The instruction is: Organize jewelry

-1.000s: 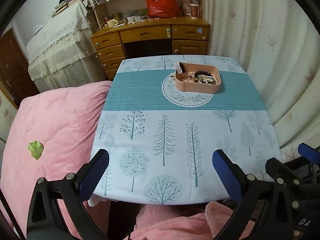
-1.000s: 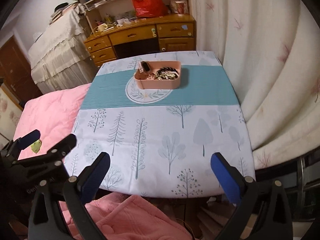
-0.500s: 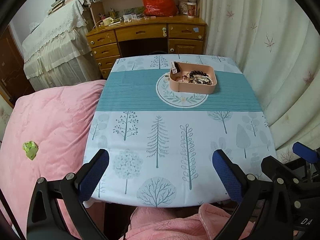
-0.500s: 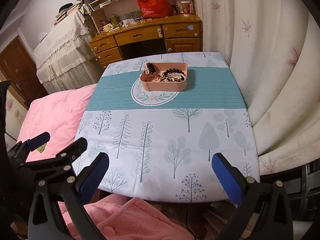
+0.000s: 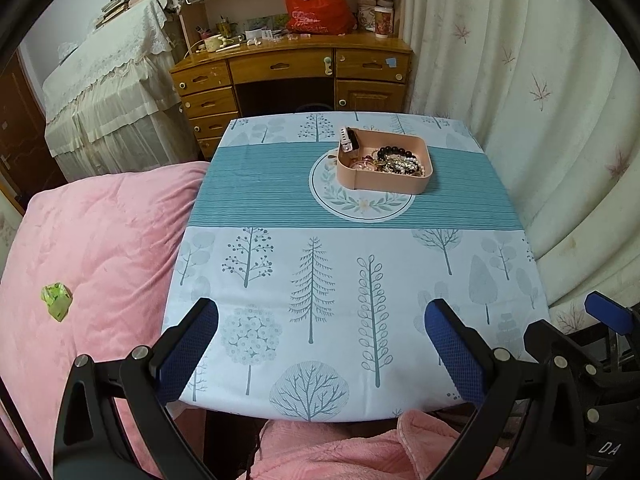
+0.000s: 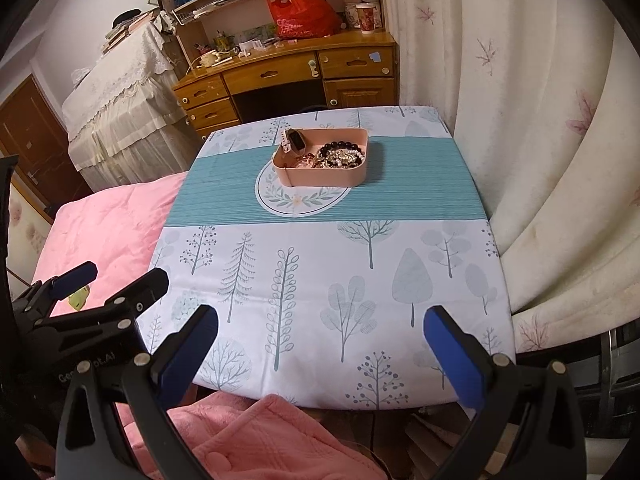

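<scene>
A pink tray [image 5: 382, 180] [image 6: 320, 178] stands on the far half of the table [image 5: 280, 280] [image 6: 400, 248], over a round leaf print. Tangled bead bracelets and chains [image 5: 394, 160] [image 6: 340, 156] fill it, and a watch [image 5: 347, 140] [image 6: 294, 141] leans on its left rim. My left gripper [image 5: 322, 346] hangs open above the table's near edge, nothing between its blue pads. My right gripper [image 6: 320, 346] is open too, at the near edge, well short of the tray. Each gripper shows at the side of the other's view, the right gripper [image 5: 600, 316] and the left gripper [image 6: 80, 280].
A pink quilt [image 5: 92, 240] covers a bed left of the table, with a small green object [image 5: 56, 298] on it. Cream curtains [image 5: 540, 100] hang close on the right. A wooden desk [image 5: 288, 72] with a red bag [image 5: 316, 8] stands behind. Pink cloth [image 6: 260, 440] lies below the near edge.
Both grippers have shifted slightly, so the table and tray sit a little differently in view. Both stay open and hold nothing.
</scene>
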Available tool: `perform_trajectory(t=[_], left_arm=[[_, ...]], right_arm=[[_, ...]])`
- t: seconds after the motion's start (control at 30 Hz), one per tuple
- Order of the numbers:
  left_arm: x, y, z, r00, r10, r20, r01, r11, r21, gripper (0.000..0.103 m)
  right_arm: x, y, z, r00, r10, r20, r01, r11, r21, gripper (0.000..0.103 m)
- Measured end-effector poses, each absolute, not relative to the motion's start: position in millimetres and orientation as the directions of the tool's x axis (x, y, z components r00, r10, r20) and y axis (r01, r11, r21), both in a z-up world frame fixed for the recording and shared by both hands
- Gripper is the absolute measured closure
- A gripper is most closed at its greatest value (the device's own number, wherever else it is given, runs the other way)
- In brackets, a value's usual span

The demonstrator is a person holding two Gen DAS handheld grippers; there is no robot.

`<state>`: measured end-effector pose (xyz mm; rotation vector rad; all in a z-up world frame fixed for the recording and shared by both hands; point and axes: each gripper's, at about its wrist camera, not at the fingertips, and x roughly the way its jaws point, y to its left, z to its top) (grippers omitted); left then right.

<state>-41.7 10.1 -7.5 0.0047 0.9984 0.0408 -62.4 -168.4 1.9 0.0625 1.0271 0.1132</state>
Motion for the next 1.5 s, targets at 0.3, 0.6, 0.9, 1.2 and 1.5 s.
perform_trajectory(t=[0.3,0.6,0.9,1.2,1.5], left_arm=[[-39,11,-7,0.540,0.045,-0.840,-0.041,0.999,0.027,0.001],[-36,5,-3,0.561,0.068,-0.825,-0.037,0.998,0.056,0.001],[-33,4,-2,0.562,0.071,-0.824,-0.033,0.997,0.064,0.001],[-31,2,-2,0.557,0.071,-0.827,-0.030,0.997,0.066,0.001],[-29,0,-4,0.555,0.075,-0.829,-0.029,0.997,0.070,0.001]], right_arm=[[-60,-168,6,0.521,0.124,-0.844,-0.073,0.992,0.100,0.000],[-56,-170,6,0.518,0.126,-0.846,-0.089,0.992,0.093,0.000],[-51,-172,6,0.519,0.125,-0.845,-0.092,0.992,0.090,0.000],[-49,-174,6,0.516,0.127,-0.847,-0.088,0.992,0.096,0.000],[-43,-179,1,0.509,0.132,-0.851,-0.090,0.991,0.100,0.000]])
